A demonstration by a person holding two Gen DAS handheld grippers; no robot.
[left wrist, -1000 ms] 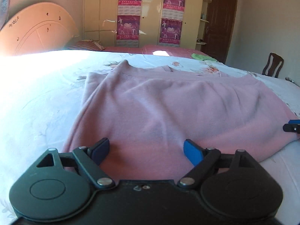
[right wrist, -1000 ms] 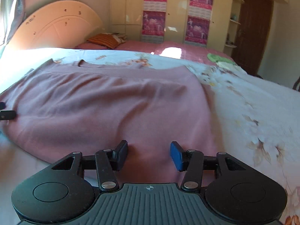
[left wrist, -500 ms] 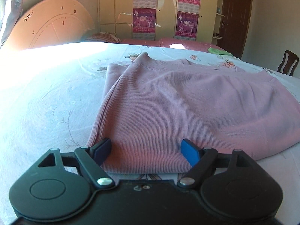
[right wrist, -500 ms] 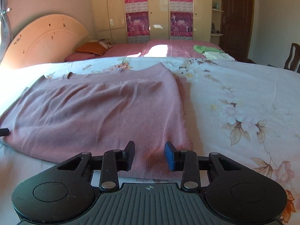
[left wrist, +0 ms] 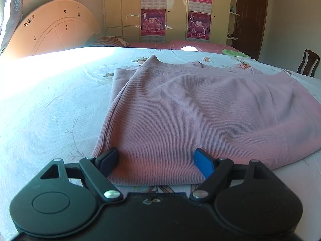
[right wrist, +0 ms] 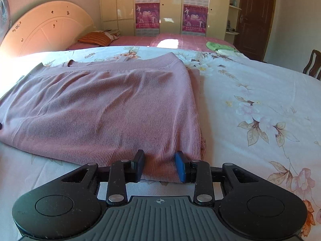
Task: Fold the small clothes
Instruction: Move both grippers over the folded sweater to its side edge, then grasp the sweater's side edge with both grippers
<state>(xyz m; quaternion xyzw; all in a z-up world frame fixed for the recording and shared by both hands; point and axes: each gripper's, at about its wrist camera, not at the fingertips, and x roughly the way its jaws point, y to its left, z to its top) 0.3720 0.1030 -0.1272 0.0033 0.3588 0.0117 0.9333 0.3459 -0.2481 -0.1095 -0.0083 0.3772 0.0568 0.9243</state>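
A pink ribbed knit garment [left wrist: 190, 108] lies folded flat on the floral bedsheet [left wrist: 50, 110]. My left gripper [left wrist: 156, 161] is open wide, its fingers astride the garment's near left corner, low over the near edge. The same garment [right wrist: 104, 108] fills the right wrist view. My right gripper [right wrist: 159, 165] is open with a narrower gap, its fingers astride the near right corner of the garment. Neither gripper pinches the cloth.
The floral bedsheet [right wrist: 260, 104] stretches wide to the right of the garment. A green cloth [right wrist: 219, 47] lies on the far pink bed. A headboard [left wrist: 52, 28], a wardrobe with posters [left wrist: 176, 12] and a wooden chair [left wrist: 308, 62] stand beyond.
Both grippers have drawn back toward the near edge and out to the garment's two near corners. The right gripper's gap has narrowed. The garment lies as before.
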